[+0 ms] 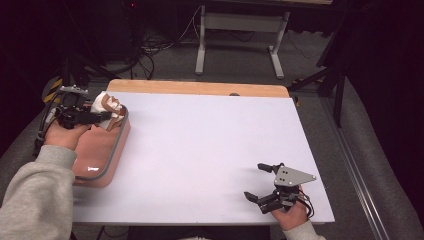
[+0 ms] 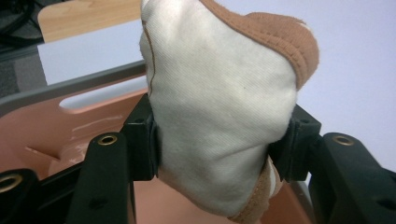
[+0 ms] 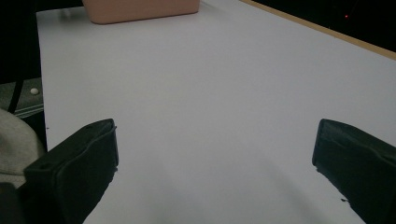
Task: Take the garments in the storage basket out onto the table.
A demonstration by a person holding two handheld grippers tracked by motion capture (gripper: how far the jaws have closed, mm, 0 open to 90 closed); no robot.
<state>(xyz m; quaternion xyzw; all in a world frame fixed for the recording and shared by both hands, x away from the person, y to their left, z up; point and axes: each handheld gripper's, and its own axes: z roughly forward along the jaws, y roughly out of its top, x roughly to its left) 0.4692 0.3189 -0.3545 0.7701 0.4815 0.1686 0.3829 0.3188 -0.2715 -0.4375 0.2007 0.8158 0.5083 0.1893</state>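
Cloth bundle (image 2: 219,116), bottom edge cut off

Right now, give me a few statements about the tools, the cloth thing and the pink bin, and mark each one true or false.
1. The left tool is shut on a white cloth item with brown trim. True.
2. The cloth item lies flat on the white table top. False: it is held up over the pink bin.
3. The right tool is open with nothing between its jaws. True.
4. The pink bin stands at the right edge of the table. False: it stands at the left edge, by the left tool.
5. The right tool is reaching into the bin. False: it rests near the table's front right corner, far from the bin.
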